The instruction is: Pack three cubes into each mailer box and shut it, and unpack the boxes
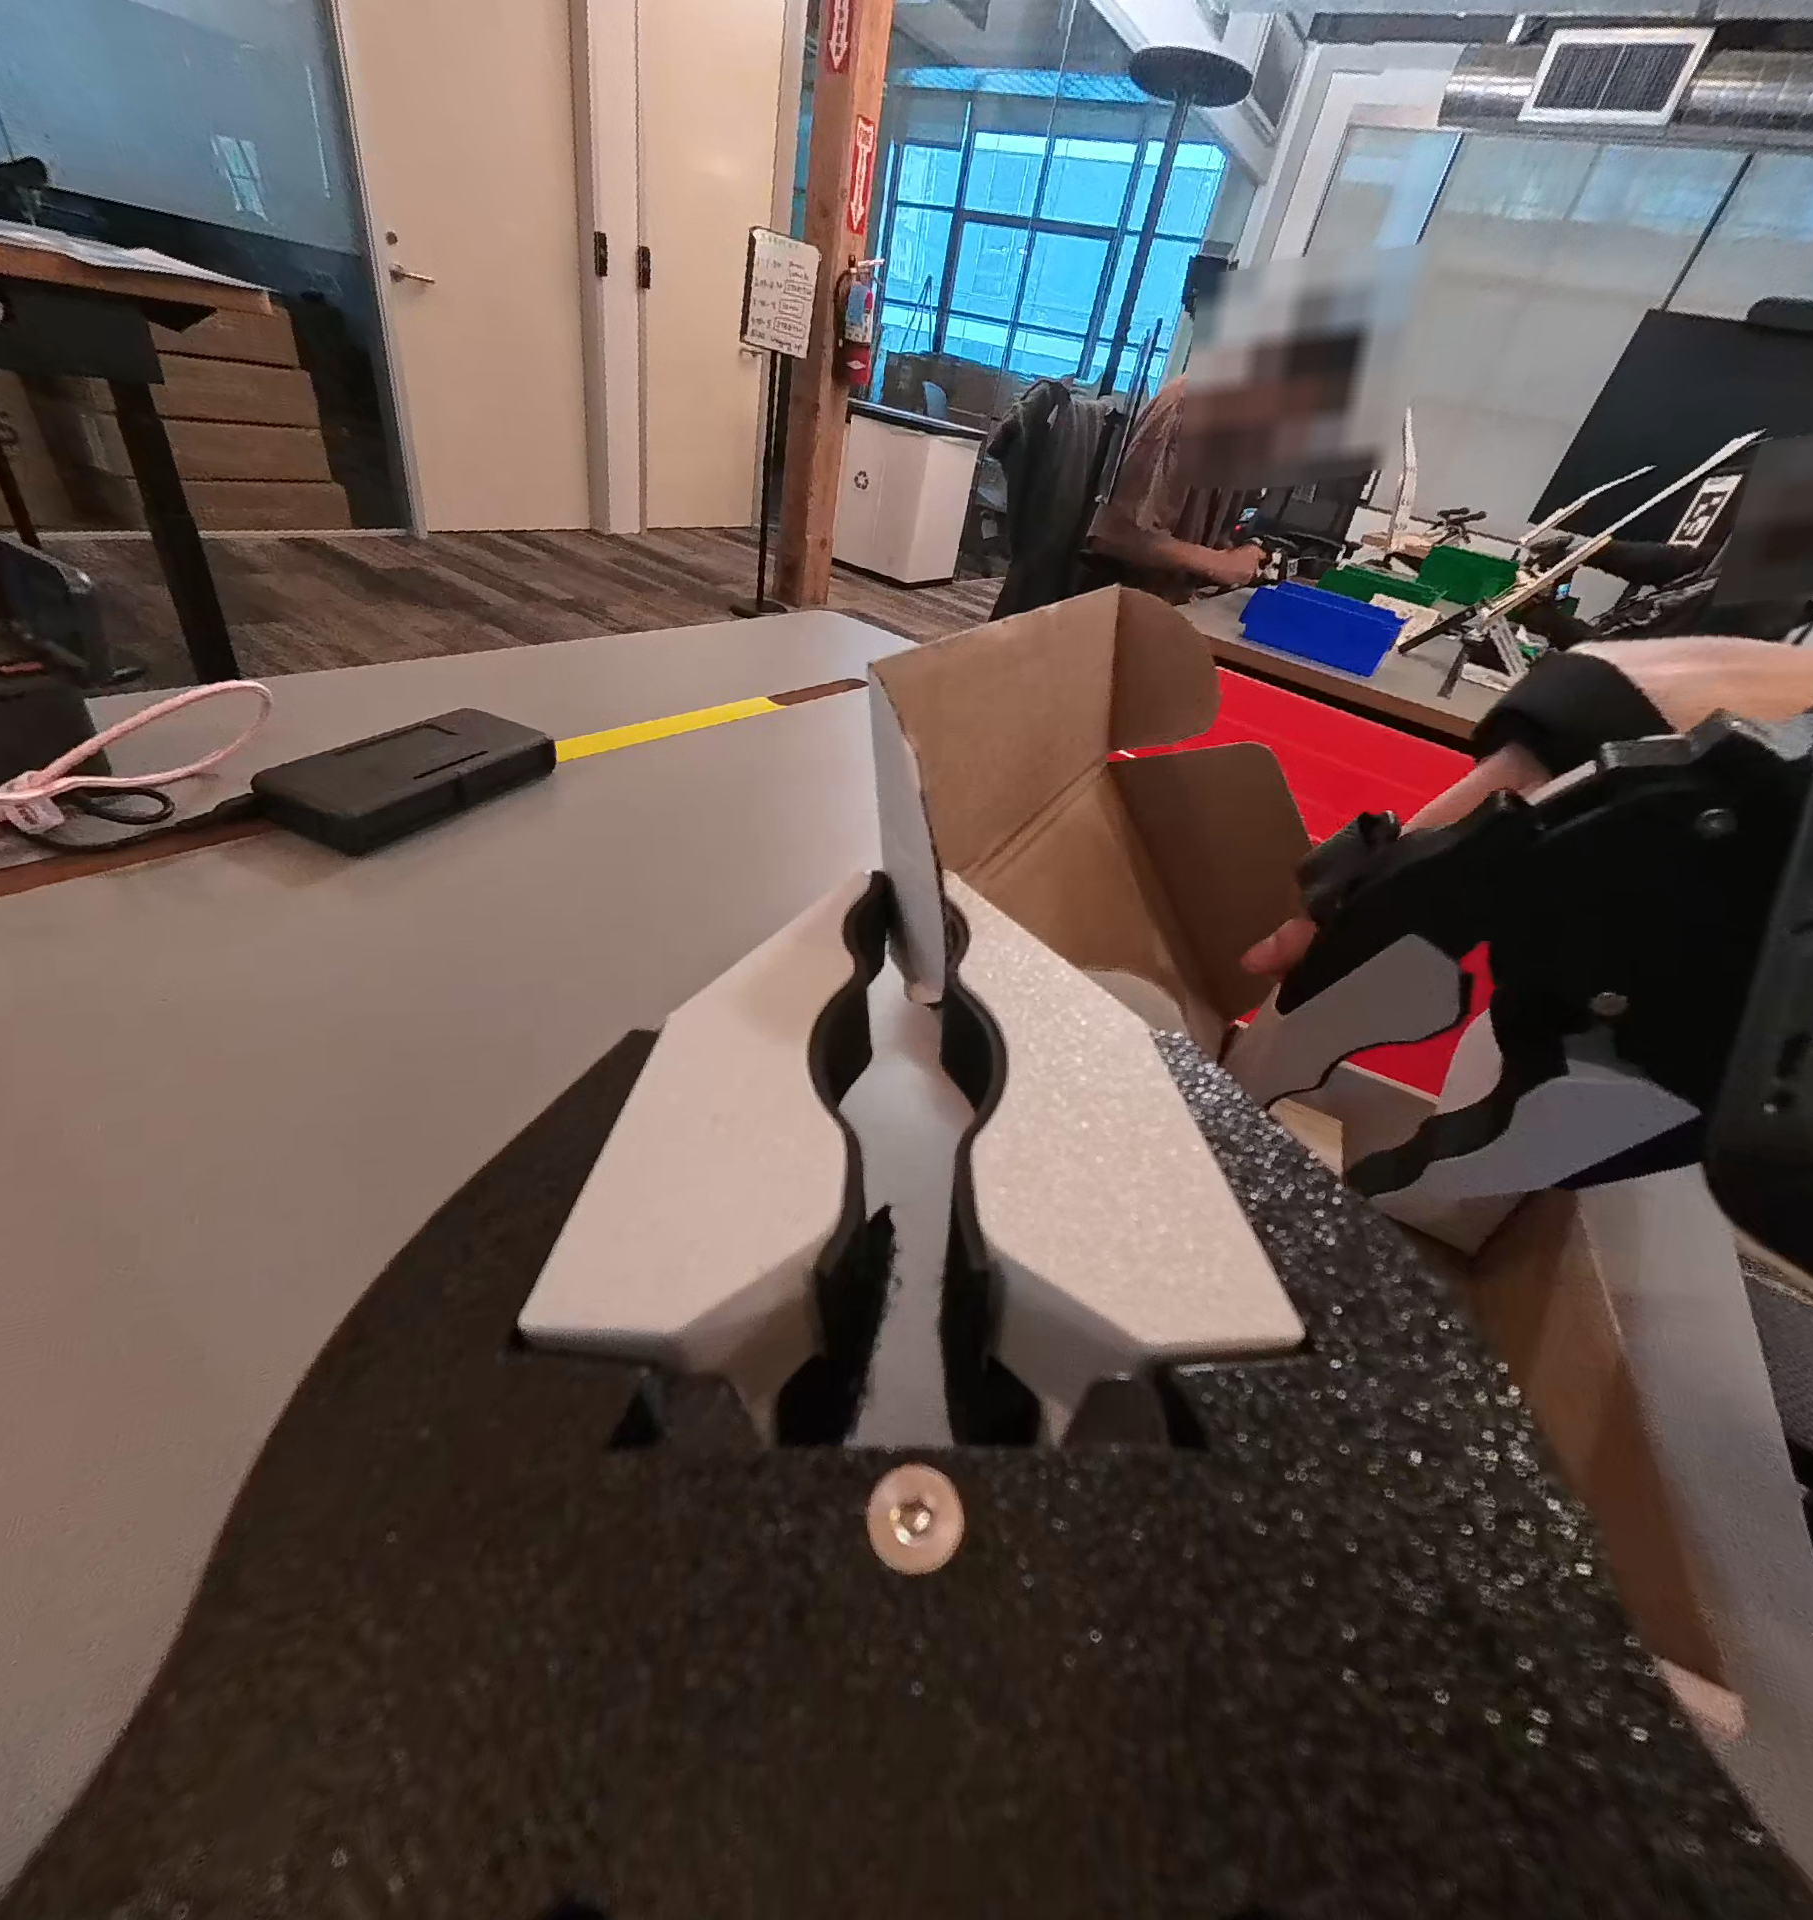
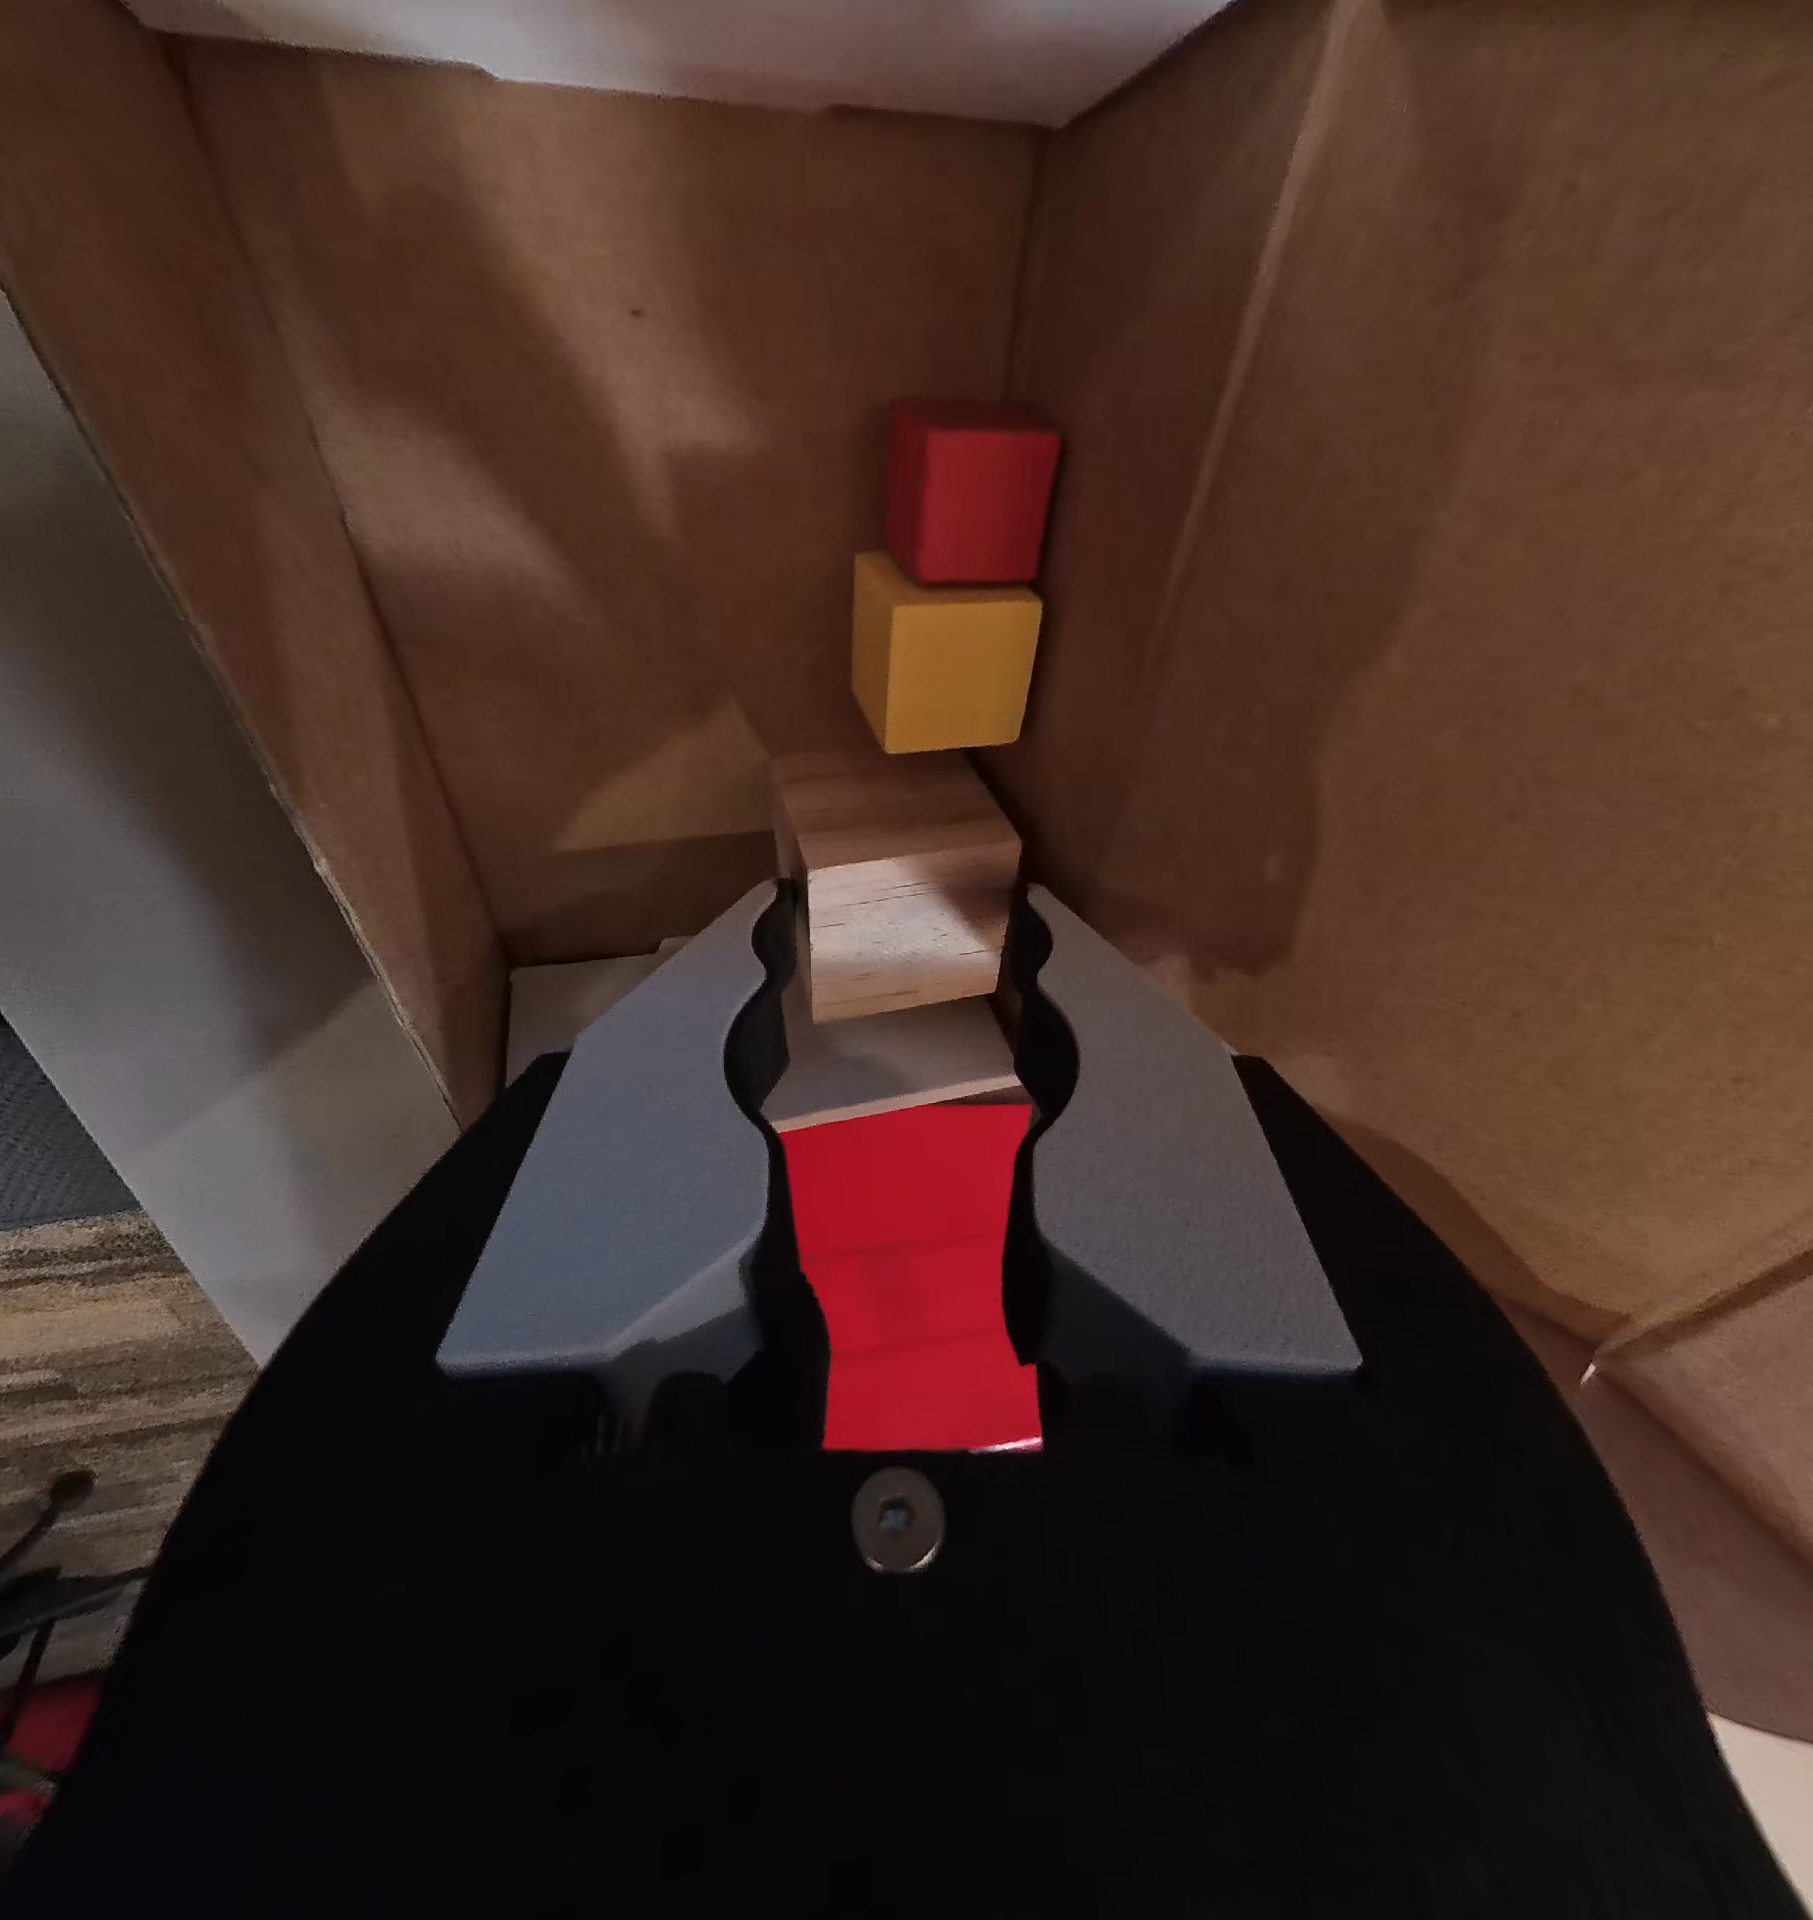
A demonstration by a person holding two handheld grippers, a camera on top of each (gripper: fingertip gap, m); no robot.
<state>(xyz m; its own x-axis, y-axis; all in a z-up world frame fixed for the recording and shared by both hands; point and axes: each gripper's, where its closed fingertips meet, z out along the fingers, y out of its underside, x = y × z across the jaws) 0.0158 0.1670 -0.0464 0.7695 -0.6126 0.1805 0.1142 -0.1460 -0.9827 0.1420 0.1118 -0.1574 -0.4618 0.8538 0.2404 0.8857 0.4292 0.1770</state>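
the mailer box [image 2: 569,416] flap [image 1: 907,831] is being pinched by the left gripper [image 1: 917,977]; the plain wooden cube [image 2: 907,914], beside the yellow cube [image 2: 943,655] and the red cube [image 2: 975,494] inside, is being clamped by the right gripper [image 2: 907,935]. unpacking is judged underway; a straight lift out is needed next.

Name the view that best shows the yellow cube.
Right wrist view: the yellow cube sits unobstructed inside the mailer box, between the red cube and the plain wooden cube. The left wrist view shows only the box's flaps, no cube.
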